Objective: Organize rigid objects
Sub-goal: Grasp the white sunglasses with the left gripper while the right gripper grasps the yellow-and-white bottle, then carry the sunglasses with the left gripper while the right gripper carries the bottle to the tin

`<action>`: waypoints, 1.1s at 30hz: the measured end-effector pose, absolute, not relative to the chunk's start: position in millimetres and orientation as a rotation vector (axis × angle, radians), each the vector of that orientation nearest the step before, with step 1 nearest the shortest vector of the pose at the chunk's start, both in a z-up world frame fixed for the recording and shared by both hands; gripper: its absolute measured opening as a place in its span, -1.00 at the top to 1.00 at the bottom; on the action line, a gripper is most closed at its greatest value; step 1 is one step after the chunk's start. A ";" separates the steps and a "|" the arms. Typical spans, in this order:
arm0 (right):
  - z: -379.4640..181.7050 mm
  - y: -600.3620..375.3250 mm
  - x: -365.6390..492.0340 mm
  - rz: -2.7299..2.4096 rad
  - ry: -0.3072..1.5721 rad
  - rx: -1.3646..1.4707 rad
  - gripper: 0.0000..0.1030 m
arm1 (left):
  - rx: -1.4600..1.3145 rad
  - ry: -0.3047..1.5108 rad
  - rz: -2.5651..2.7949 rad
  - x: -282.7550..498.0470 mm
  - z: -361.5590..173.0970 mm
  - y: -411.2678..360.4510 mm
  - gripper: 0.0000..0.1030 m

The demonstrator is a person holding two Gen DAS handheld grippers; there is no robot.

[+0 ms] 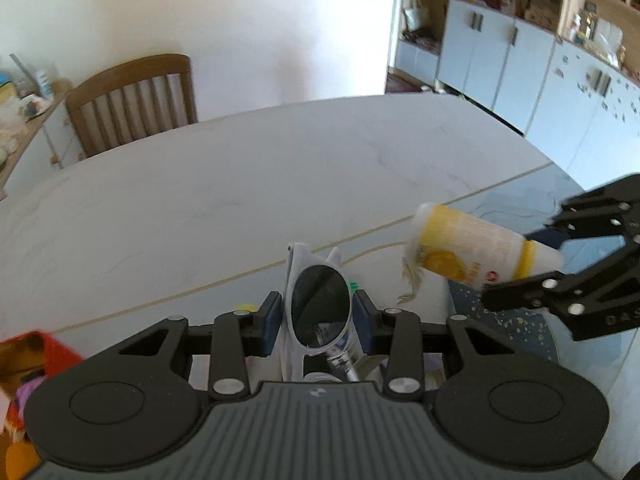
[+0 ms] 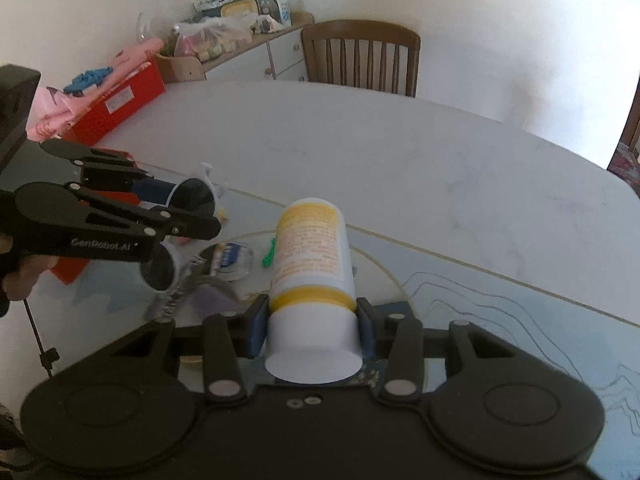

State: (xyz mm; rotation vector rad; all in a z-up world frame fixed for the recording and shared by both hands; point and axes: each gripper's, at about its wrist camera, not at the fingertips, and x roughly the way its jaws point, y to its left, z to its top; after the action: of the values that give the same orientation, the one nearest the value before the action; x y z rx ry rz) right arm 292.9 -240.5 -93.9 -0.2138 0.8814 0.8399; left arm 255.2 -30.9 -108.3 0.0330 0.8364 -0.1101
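My left gripper (image 1: 318, 322) is shut on white-framed sunglasses (image 1: 318, 306) with dark lenses and holds them above the table. In the right wrist view the left gripper (image 2: 182, 210) shows at the left with the sunglasses (image 2: 194, 196). My right gripper (image 2: 312, 326) is shut on a white bottle (image 2: 310, 256) with a yellow label, gripped near its white cap end. In the left wrist view the bottle (image 1: 476, 246) hangs in the air at the right, held by the right gripper (image 1: 544, 258).
A white marble table (image 2: 440, 168) carries a pale blue mat (image 2: 500, 304). Small items lie on the mat: a clear packet (image 2: 230, 260), a green clip (image 2: 268, 254), a metal spring (image 2: 172, 300). A red bin (image 2: 116, 108) stands at the left. A wooden chair (image 2: 360, 56) is at the far side.
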 end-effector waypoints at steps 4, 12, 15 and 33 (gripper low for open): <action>-85.0 -238.8 277.0 0.827 0.873 -0.195 0.14 | 0.012 0.816 -0.077 243.6 -104.3 -22.7 0.29; -64.6 -224.6 246.7 0.820 0.854 -0.187 0.14 | -0.048 0.775 -0.069 215.4 -86.5 -7.9 0.37; -59.0 -217.0 236.5 0.817 0.847 -0.175 0.15 | -0.059 0.773 -0.065 207.4 -81.3 -1.7 0.71; -33.4 -157.5 192.8 0.809 0.831 -0.143 0.15 | -0.171 0.723 -0.082 155.3 -44.5 65.9 0.74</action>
State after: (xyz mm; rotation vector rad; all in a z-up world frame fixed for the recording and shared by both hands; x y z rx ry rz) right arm 192.8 -157.5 -33.4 -0.1431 0.8305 0.8086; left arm 155.3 65.9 -44.5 -0.1712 0.7228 -0.0817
